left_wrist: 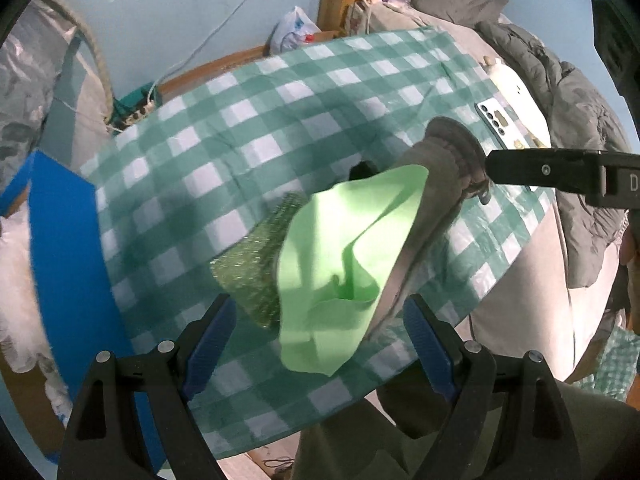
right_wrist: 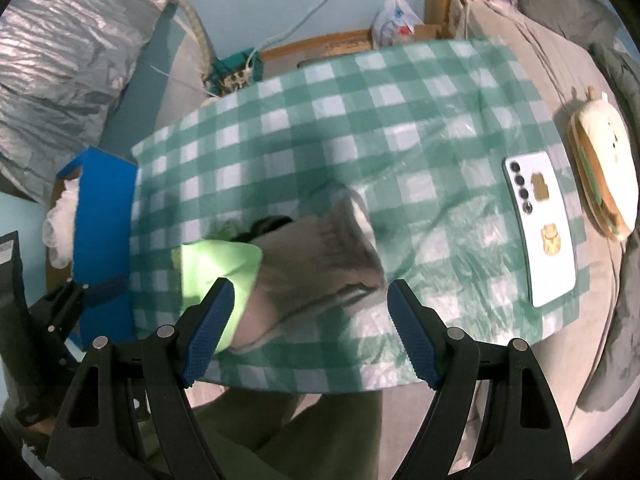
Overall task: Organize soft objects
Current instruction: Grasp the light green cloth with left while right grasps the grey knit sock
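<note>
We are looking down at our right gripper (right_wrist: 308, 332), its jaws standing wide apart over a grey sock (right_wrist: 320, 264) lying on the checked cloth (right_wrist: 360, 120). A green cloth (right_wrist: 212, 268) is touching the sock's left side. A phone (right_wrist: 540, 232) is lying well to the right, beside a burger plush (right_wrist: 604, 172).

text: single letter "D" | on: right gripper (left_wrist: 560, 172) body, cut off at frame edge

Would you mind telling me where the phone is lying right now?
The phone lies face-down on the checked cloth at the right in the right wrist view, beside the burger plush.
</note>
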Motion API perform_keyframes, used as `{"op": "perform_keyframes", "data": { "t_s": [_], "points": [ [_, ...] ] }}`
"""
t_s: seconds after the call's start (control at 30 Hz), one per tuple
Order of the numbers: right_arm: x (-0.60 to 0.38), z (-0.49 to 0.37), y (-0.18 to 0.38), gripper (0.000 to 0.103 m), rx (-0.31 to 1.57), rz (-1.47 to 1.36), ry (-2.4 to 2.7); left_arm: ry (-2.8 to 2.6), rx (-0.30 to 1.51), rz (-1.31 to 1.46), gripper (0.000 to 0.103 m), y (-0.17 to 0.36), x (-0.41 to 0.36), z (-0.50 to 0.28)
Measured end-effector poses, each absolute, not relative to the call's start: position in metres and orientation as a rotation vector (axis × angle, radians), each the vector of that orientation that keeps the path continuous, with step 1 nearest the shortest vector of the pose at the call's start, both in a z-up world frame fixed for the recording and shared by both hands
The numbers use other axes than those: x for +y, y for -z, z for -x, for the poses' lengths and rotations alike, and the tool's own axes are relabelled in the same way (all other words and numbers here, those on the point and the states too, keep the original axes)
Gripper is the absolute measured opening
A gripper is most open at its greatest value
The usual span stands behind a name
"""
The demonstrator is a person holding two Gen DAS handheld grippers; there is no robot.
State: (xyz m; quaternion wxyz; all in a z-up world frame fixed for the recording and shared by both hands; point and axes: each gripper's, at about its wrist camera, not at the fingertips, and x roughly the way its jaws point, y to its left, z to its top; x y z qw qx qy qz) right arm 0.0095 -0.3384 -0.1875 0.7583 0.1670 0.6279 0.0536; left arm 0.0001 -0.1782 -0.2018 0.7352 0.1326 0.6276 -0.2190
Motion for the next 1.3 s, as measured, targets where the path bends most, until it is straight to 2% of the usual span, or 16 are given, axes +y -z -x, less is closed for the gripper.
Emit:
{"op": "perform_keyframes", "data": {
  "t_s": [0.3, 0.4, 0.47, 0.6, 0.67, 0.77, 1.3],
  "points": [
    [-0.346, -0.003, 0.200, 0.080, 1.393, -0.369, -0.110, 0.476, 1.428, -0.269, 0.085, 0.230, -0.192, 0.002],
    [-0.346, -0.002, 0.202, 0.080, 1.399, -0.361, -0.115, 0.463, 1.437, -0.262, 0.077, 0.235, -0.193, 0.001],
    [-0.345, -0.002, 0.203, 0.080, 1.405, -0.352, -0.123, 0.459, 1.460, -0.257, 0.060, 0.240, -0.193, 0.000],
    [-0.341, -0.001, 0.205, 0.080, 1.416, -0.340, -0.134, 0.414, 1.502, -0.230, 0.038, 0.252, -0.187, -0.005],
    [-0.340, -0.001, 0.207, 0.080, 1.422, -0.340, -0.138, 0.404, 1.506, -0.206, 0.021, 0.253, -0.183, -0.006],
    [-0.337, -0.001, 0.210, 0.080, 1.431, -0.333, -0.147, 0.399, 1.491, -0.153, 0.010, 0.247, -0.172, -0.009],
    [-0.314, -0.013, 0.219, 0.080, 1.444, -0.337, -0.179, 0.240, 1.423, -0.054, 0.007, 0.221, -0.111, -0.026]
  ]
}}
